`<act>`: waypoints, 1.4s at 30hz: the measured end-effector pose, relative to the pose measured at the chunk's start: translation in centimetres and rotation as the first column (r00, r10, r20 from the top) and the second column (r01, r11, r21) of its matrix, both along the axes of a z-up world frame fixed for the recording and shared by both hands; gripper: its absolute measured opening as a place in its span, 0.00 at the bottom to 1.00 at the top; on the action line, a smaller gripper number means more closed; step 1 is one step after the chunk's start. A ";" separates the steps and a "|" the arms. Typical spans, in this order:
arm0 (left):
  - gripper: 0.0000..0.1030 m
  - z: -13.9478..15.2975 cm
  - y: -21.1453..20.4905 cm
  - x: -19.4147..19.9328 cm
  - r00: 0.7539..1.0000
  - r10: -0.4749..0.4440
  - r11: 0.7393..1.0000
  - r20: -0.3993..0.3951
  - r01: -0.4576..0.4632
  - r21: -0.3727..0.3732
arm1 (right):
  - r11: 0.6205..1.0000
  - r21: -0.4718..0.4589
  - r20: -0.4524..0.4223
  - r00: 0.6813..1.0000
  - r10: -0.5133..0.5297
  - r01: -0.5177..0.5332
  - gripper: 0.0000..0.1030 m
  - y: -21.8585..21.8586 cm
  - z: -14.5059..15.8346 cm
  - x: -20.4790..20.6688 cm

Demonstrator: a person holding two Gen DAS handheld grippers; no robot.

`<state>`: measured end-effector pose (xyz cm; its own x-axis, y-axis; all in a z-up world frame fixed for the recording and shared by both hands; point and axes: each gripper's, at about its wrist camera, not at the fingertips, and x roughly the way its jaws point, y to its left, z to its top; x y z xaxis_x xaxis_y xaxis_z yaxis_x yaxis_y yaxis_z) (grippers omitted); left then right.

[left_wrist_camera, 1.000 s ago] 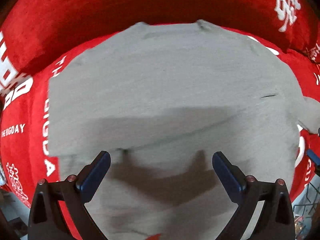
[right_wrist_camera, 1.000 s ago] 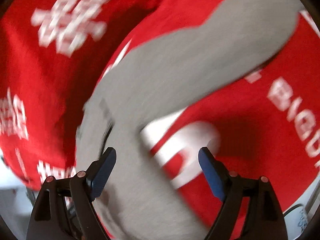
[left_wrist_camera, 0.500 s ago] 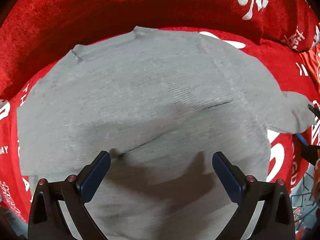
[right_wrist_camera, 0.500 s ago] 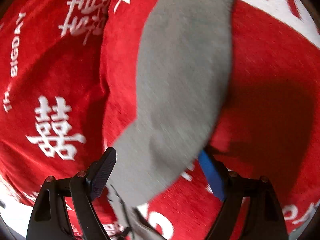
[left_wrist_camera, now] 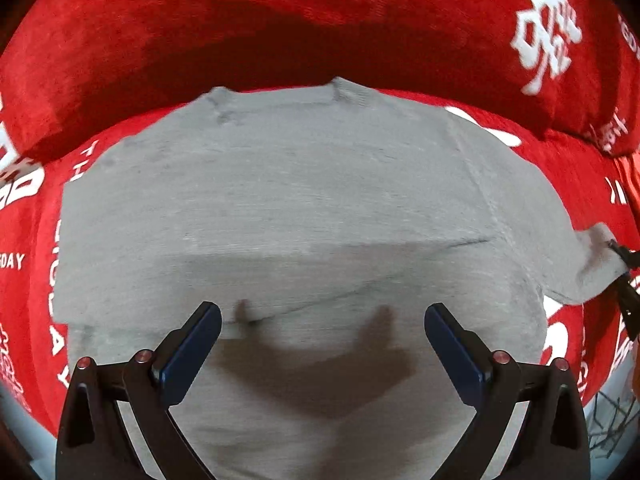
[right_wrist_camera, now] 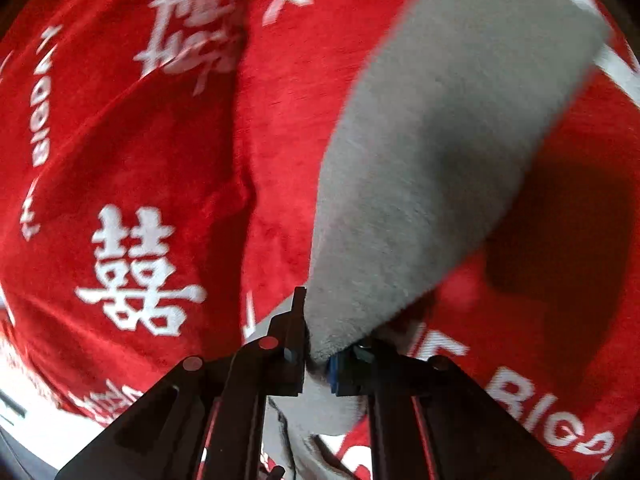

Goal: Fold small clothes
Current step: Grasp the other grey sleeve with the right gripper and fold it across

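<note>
Change, left wrist view: since a second ago the grey top (left_wrist_camera: 304,216) has slid about in frame and sits centred again, neckline at upper centre; its sleeve (left_wrist_camera: 596,264) at the right edge is now drawn out to a point by the right gripper (left_wrist_camera: 622,268).
Left gripper (left_wrist_camera: 322,344): jaws spread wide at the bottom of the frame, nothing between them, hovering over the lower body of the top.
Change, right wrist view: right gripper (right_wrist_camera: 318,354) jaws have just been closing; a second ago they stood wide, now they pinch the sleeve (right_wrist_camera: 432,168) end at lower centre.
Meaning for the task: the grip looks secure, so I judge the sleeve is ready to be carried inward over the body for the first fold.
Surface: red plush blanket (left_wrist_camera: 280,20) with white lettering, rising in a ridge across the top of the left wrist view; creased at upper centre of the right wrist view.
Room: pale floor and a wire object (left_wrist_camera: 612,420) at the lower right corner of the left wrist view; little else shows.
</note>
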<state>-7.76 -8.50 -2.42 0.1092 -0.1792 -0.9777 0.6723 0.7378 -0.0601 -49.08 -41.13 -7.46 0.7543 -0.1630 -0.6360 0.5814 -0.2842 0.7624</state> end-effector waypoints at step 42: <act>0.99 0.3 17.3 12.0 0.934 0.358 0.930 -0.016 -0.358 -0.086 | 0.506 -0.264 -0.261 0.566 0.782 -0.821 0.12 18.2 4.7 38.1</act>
